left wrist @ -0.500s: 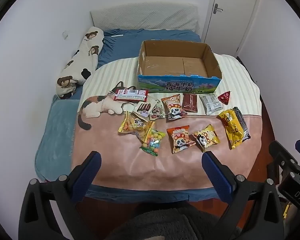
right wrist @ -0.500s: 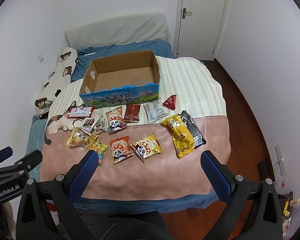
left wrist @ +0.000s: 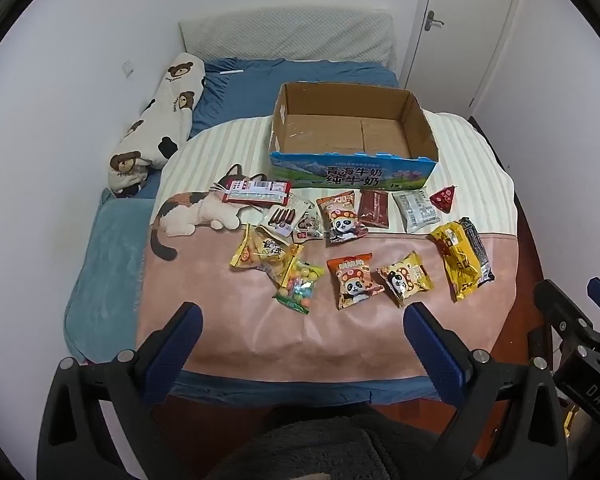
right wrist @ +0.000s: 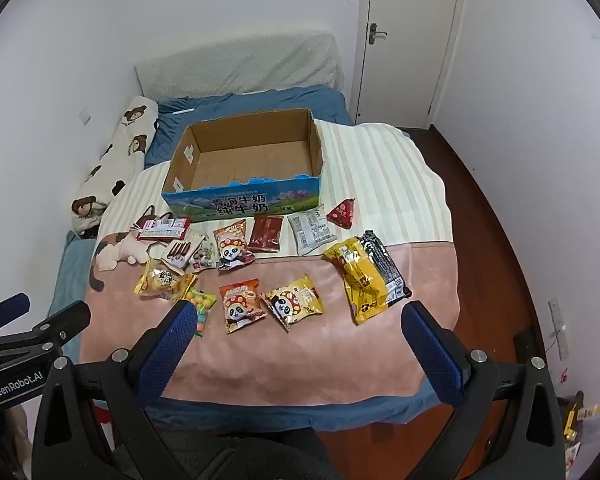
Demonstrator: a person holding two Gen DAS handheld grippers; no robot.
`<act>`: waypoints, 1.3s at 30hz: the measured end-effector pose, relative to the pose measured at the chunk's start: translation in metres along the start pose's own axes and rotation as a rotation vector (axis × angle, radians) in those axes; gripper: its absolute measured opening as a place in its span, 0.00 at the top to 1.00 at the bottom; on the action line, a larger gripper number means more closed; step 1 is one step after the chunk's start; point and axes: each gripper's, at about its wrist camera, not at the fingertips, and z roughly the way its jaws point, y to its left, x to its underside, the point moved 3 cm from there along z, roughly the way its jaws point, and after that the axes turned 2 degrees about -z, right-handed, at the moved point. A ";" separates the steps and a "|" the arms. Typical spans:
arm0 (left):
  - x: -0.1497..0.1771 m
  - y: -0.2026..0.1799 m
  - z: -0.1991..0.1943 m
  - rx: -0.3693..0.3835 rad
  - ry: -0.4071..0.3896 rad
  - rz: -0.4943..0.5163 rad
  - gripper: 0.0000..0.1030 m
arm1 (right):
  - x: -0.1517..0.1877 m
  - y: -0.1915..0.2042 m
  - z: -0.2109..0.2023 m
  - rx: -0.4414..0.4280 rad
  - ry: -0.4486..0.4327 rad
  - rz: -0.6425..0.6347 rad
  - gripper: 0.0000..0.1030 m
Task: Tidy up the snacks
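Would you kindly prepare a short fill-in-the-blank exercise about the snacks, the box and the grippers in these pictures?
1. The cardboard box has ___ snacks inside it.
2. The small red triangular packet lies to the ___ of the grey packet.
3. The left gripper and right gripper both have their jaws ___.
4. The snacks lie on a blanket printed with a ___.

Missing words: no; right; open; cat

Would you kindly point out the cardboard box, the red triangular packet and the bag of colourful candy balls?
cardboard box [left wrist: 352,172]: left wrist view, printed front wall.
red triangular packet [right wrist: 342,211]: right wrist view, middle of wrapper.
bag of colourful candy balls [left wrist: 299,285]: left wrist view, centre of bag.
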 end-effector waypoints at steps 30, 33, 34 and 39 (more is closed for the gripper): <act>0.002 -0.004 -0.007 0.004 -0.003 0.000 0.00 | 0.001 -0.002 -0.008 -0.012 0.002 -0.016 0.00; 0.002 -0.005 -0.006 0.005 -0.005 0.002 0.00 | 0.001 -0.002 -0.008 -0.013 0.003 -0.018 0.00; 0.002 -0.004 -0.006 0.005 -0.005 0.002 0.00 | 0.001 -0.002 -0.008 -0.014 0.002 -0.017 0.00; 0.003 -0.002 -0.005 0.008 -0.003 0.003 0.00 | 0.000 -0.003 -0.008 -0.015 0.002 -0.014 0.00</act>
